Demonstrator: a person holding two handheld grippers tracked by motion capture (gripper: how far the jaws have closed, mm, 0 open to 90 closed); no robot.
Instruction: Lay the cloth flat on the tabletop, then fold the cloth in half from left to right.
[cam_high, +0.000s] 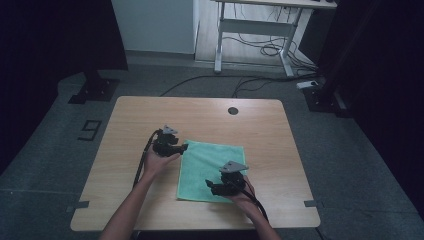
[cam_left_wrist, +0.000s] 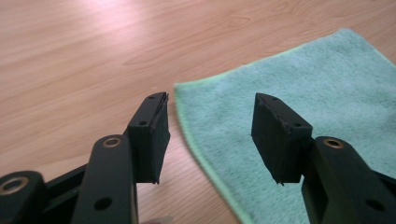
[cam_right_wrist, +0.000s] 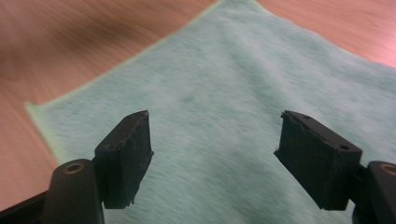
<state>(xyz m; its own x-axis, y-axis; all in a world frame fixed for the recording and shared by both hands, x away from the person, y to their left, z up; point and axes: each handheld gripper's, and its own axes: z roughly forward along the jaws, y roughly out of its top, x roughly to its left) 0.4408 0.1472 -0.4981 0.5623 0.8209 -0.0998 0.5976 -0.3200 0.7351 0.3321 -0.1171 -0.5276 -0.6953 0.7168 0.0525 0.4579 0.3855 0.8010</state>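
Writing: a "9" (cam_high: 90, 130) is marked on the floor, left of the bench in the high view; no brand or label readable on the tools or cloth.
Left tool (cam_high: 184, 147): held in the person's left hand (cam_high: 159, 161), centre-left of the high view, pointing right toward the cloth's upper left corner. Jaws stand apart with nothing between them; in the left gripper view they hang above the cloth's edge and corner, not touching it.
Right tool (cam_high: 208, 185): held in the person's right hand (cam_high: 241, 194), lower centre of the high view, pointing left over the lower right part of the cloth. Jaws apart, nothing gripped; in the right gripper view bare cloth lies between and beyond them.
Forearms: both come in from the bottom edge of the high view, angled inward.
Green cloth (cam_high: 210, 165): lies flat and spread on the bench, centre of the high view, slightly right of the bench's middle.
Bench (cam_high: 200, 112): light wood top, with a dark round cable hole (cam_high: 233, 110) near its far edge.
Surroundings: a white desk frame (cam_high: 255, 35) with loose cables (cam_high: 270, 50) stands at the upper centre, well apart from the bench; dark stand bases at upper left and right.
Obstructions: nothing stands between either tool and the cloth.
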